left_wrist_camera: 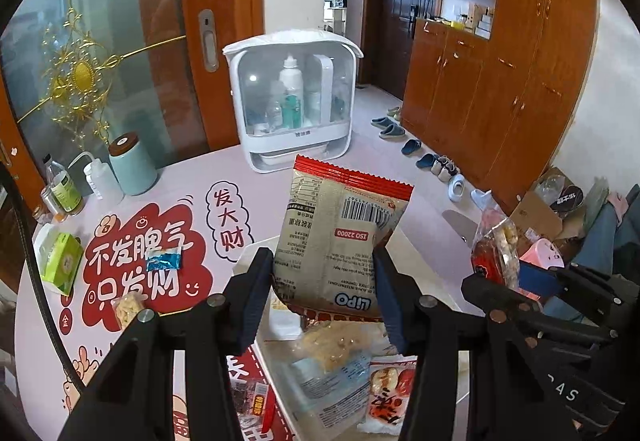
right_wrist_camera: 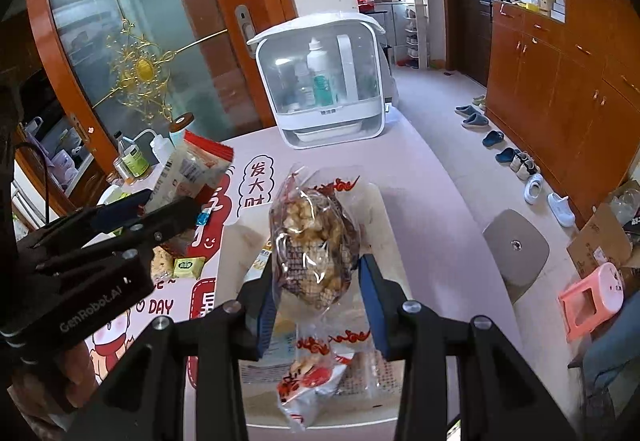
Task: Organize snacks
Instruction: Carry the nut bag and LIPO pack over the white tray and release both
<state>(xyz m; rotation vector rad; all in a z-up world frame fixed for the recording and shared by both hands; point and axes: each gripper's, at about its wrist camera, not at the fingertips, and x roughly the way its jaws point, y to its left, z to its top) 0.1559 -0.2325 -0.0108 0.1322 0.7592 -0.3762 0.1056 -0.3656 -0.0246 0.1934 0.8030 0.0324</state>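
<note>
My left gripper (left_wrist_camera: 324,273) is shut on a beige Lipo snack packet (left_wrist_camera: 340,229) with a red serrated top, held upright above a white tray (left_wrist_camera: 424,273). It also shows in the right wrist view (right_wrist_camera: 192,169). My right gripper (right_wrist_camera: 316,289) is shut on a clear bag of brown puffed snacks (right_wrist_camera: 312,241), held over the same tray (right_wrist_camera: 384,225). That bag shows at the right of the left wrist view (left_wrist_camera: 496,249). More snack packets (left_wrist_camera: 336,361) lie in the tray below.
A white cosmetics case (left_wrist_camera: 296,101) stands at the table's far end. A mint canister (left_wrist_camera: 132,165), bottles (left_wrist_camera: 64,185), a green box (left_wrist_camera: 60,261) and a blue sachet (left_wrist_camera: 164,259) sit on the left. Small snacks (right_wrist_camera: 188,267) lie on the printed tablecloth.
</note>
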